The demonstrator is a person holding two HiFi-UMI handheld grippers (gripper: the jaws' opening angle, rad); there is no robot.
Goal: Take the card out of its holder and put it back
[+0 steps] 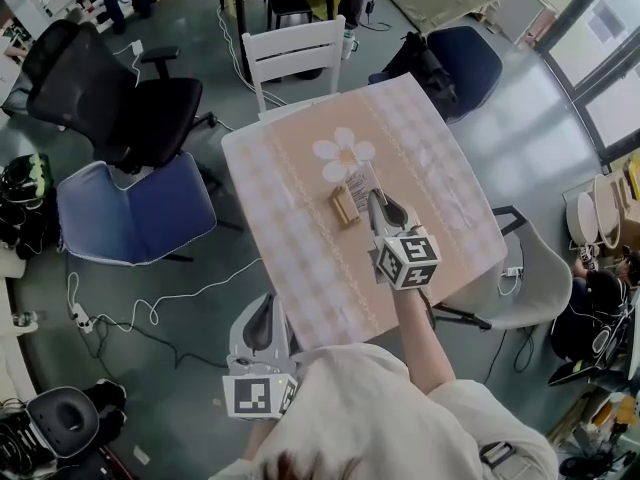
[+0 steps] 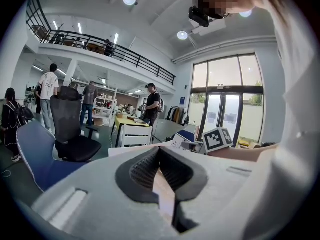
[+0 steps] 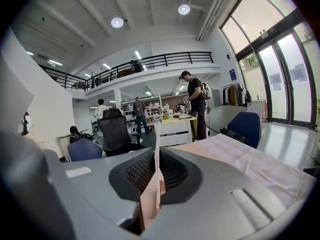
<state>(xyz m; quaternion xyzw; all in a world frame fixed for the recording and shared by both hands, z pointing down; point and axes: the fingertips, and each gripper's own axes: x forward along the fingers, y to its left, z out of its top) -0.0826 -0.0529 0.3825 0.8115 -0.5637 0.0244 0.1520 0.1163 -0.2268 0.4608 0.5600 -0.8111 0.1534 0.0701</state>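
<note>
A small wooden card holder [image 1: 344, 206] stands near the middle of the table [image 1: 300, 258], just below the flower print on the pink cloth. My right gripper [image 1: 376, 201] hovers just right of the holder, shut on the pale card [image 1: 361, 181], which stands above the holder. In the right gripper view the card [image 3: 156, 143] shows edge-on, pinched upright between the ribbed pads, and my right gripper [image 3: 156, 156] points across the table. My left gripper [image 1: 262, 320] hangs at the table's near edge; in its own view my left gripper [image 2: 159, 150] has its tips touching, with nothing held.
A white chair [image 1: 295, 56] stands at the table's far side, a dark blue one [image 1: 466, 63] at the far right, a grey one [image 1: 535, 273] at the right. A black office chair [image 1: 120, 93] and a blue chair [image 1: 135, 213] are left. Cables [image 1: 150, 313] lie on the floor.
</note>
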